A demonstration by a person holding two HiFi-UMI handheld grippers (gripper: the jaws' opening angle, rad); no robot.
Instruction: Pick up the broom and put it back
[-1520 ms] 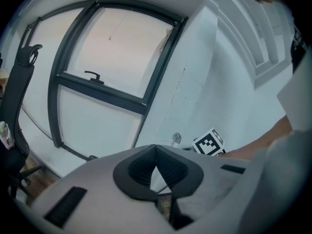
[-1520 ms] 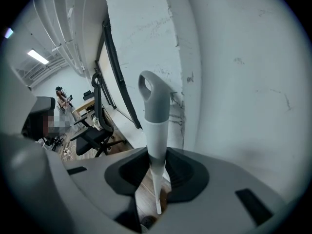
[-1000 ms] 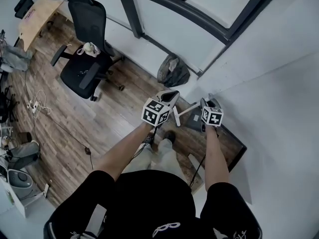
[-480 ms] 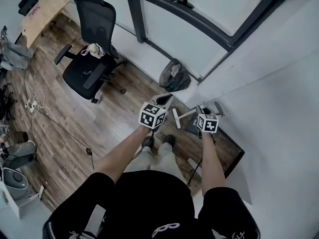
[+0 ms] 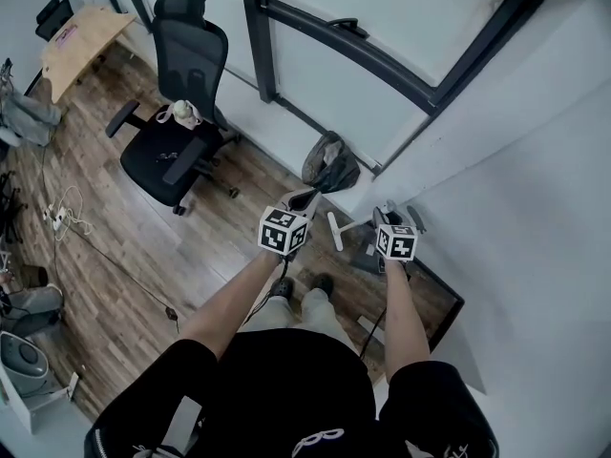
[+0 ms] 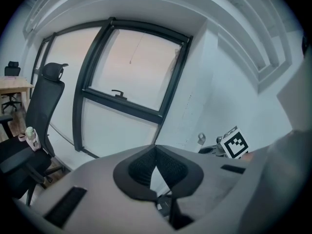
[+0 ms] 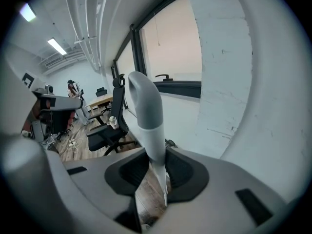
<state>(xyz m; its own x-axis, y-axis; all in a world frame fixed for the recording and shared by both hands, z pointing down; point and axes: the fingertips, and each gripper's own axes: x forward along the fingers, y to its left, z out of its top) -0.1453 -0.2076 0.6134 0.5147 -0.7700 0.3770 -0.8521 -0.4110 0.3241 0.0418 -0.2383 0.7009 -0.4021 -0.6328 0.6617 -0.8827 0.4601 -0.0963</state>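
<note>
The broom's pale grey handle [image 7: 145, 112] stands up between my right gripper's [image 7: 155, 165] black pads, which are shut on it. In the head view the handle [image 5: 335, 230] shows as a short white bar between the two marker cubes, just left of the right gripper [image 5: 388, 216]. The broom's head is hidden. My left gripper [image 6: 156, 151] has its pads touching at the tips with nothing between them. It hangs to the left of the handle in the head view [image 5: 304, 200]. The right gripper's marker cube [image 6: 234, 143] shows in the left gripper view.
A black bag [image 5: 329, 161] lies on the wood floor at the foot of the dark-framed window [image 5: 382, 60]. A black office chair [image 5: 177, 127] stands to the left, with cables [image 5: 62, 219] beyond it. A white wall [image 5: 535, 208] closes the right side, and a dark flat board [image 5: 434, 299] lies at its base.
Both grippers have shifted a little toward the window corner and the black bag, the right one carrying the broom handle along. Neither grip has changed.
</note>
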